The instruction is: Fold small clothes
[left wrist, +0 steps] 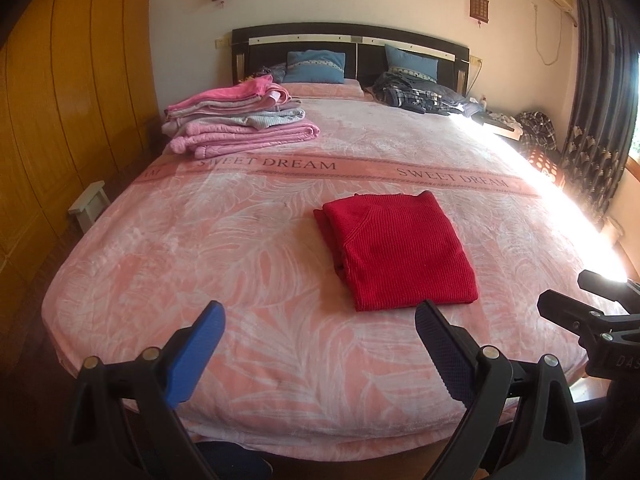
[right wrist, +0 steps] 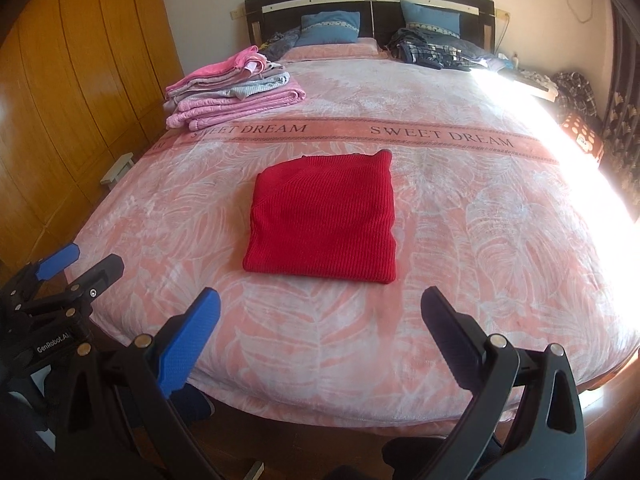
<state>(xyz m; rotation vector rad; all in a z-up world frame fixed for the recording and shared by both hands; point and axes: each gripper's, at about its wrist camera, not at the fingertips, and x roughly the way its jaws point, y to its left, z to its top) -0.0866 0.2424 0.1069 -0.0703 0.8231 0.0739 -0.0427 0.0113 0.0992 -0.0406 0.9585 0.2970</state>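
**Folded red sweater ahead of both spread grippers**

The red sweater (right wrist: 324, 216) lies folded flat on the bed (right wrist: 440, 280), just beyond the right gripper (right wrist: 320, 320), its long axis running away from the fingers. The left gripper (left wrist: 320, 344) hovers empty, fingers apart; the right likewise.

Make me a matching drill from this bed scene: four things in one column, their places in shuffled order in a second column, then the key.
Things
1. red sweater
2. pink folded stack
3. blue pillows
4. plaid clothes heap

Places
A. leaning against the headboard
B. far left part of the bed, beyond the lettered band
C. folded flat in the middle of the bed, nearer than the lettered band
D. far right part of the bed, by the right pillow

Pairs: 1-C, 2-B, 3-A, 4-D
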